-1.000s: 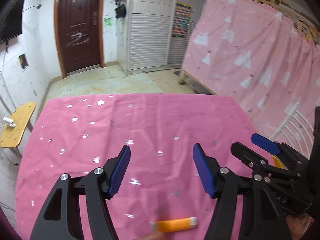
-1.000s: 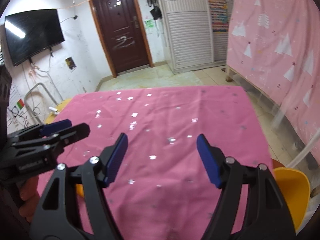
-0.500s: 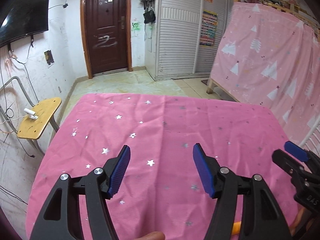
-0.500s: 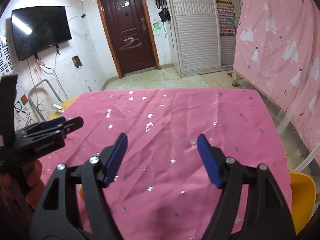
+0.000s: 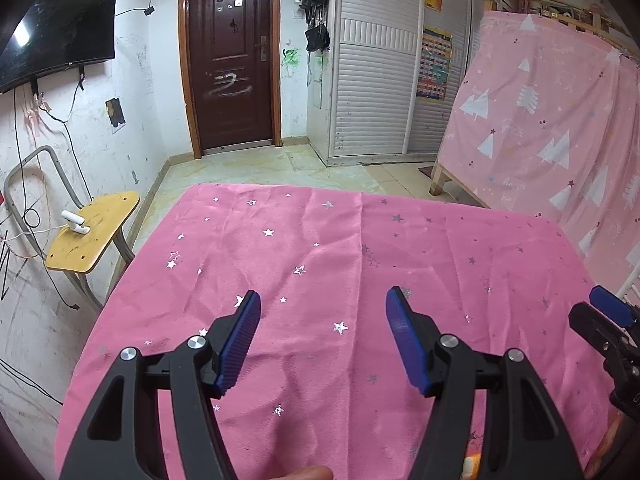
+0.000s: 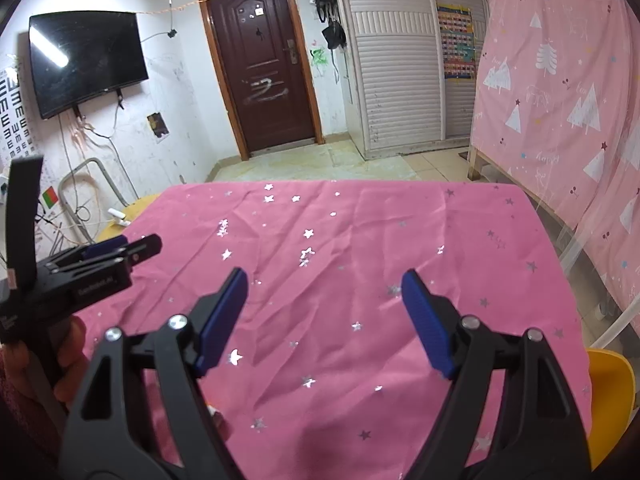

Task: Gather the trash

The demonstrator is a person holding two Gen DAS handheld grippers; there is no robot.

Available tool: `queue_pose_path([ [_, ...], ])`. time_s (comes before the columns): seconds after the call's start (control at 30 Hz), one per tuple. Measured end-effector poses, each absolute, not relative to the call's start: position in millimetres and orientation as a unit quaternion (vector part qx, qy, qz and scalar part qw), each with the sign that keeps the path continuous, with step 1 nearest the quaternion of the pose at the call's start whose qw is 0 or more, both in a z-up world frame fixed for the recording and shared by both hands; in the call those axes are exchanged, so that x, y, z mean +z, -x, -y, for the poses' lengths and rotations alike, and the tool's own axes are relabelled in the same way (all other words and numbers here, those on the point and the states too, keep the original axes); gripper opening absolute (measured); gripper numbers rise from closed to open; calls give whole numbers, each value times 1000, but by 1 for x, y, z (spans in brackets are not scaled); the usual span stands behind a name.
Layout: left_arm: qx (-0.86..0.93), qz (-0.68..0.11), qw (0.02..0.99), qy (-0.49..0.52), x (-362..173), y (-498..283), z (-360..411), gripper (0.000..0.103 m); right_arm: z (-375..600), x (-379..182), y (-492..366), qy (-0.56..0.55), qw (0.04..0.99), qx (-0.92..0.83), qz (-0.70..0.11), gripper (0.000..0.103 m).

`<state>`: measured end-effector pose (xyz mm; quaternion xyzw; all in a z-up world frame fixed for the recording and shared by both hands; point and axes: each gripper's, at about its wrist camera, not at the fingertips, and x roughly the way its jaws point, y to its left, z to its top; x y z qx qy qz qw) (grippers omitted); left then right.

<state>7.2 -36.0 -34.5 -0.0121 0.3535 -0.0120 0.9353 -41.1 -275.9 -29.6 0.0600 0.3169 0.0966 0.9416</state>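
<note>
My left gripper point(image 5: 324, 320) is open above the near part of a pink star-print tablecloth point(image 5: 360, 248), with nothing between its blue pads. Just an orange sliver of trash point(image 5: 473, 461) peeks out at the bottom edge, behind the right finger. At the right edge of the left wrist view is the tip of my right gripper point(image 5: 600, 316). In the right wrist view the right gripper point(image 6: 326, 308) is open wide over the cloth point(image 6: 360, 232) and holds nothing. The left gripper point(image 6: 104, 260) shows side-on at the left, with a hand below it.
A small yellow wooden stool point(image 5: 92, 236) with a white object on it stands left of the table. A yellow chair point(image 6: 612, 396) sits at the near right corner. A bed draped in a pink curtain point(image 5: 552, 128) runs along the right, and tiled floor leads to a brown door.
The left wrist view has swung left and tilted up, so the orange piece slid from between the fingers to the bottom right edge. The right gripper's jaws stand slightly wider.
</note>
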Motion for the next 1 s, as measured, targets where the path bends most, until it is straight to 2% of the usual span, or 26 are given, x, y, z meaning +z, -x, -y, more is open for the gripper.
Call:
queue_pose_path([
  [1.0,-6,-352,936,9,-35,-9,32,58,275,-30,40,-61,942,97,-316,76],
])
